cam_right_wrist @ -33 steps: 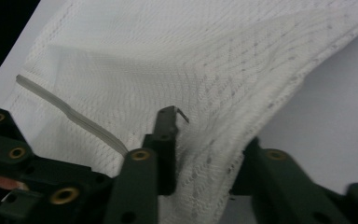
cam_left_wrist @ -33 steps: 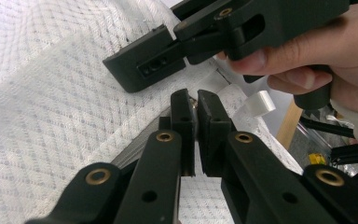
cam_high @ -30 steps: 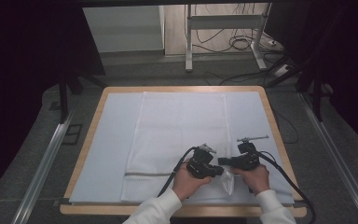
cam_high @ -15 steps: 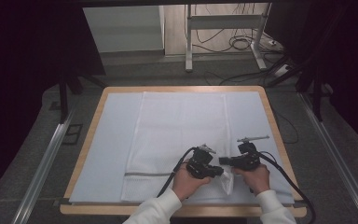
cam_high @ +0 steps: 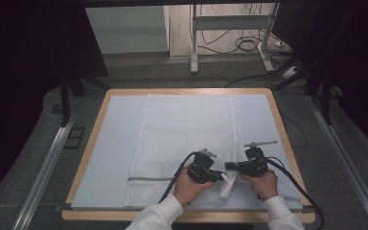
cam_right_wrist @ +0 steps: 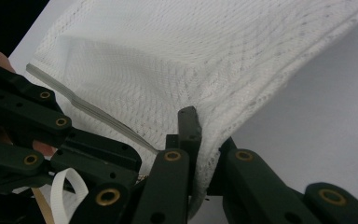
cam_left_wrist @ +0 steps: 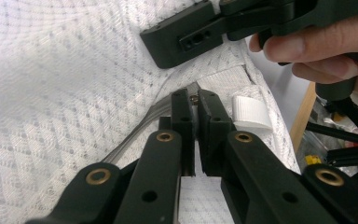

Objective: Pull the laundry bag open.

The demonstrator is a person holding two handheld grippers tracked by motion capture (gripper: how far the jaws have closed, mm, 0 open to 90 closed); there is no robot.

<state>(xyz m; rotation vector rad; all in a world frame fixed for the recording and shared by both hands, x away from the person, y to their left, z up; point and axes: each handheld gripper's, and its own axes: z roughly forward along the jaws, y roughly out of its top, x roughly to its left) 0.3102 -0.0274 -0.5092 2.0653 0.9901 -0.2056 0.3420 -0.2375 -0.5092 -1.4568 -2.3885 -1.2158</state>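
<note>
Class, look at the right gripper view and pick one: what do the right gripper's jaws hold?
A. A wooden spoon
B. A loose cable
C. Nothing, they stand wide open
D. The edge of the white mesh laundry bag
D: in the right gripper view the right gripper has its jaws closed on a fold of the white mesh bag, near the grey zipper strip.

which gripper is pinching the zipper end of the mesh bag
The left gripper: its fingers close on the small metal zipper pull. The right gripper clamps plain mesh bag fabric instead.
</note>
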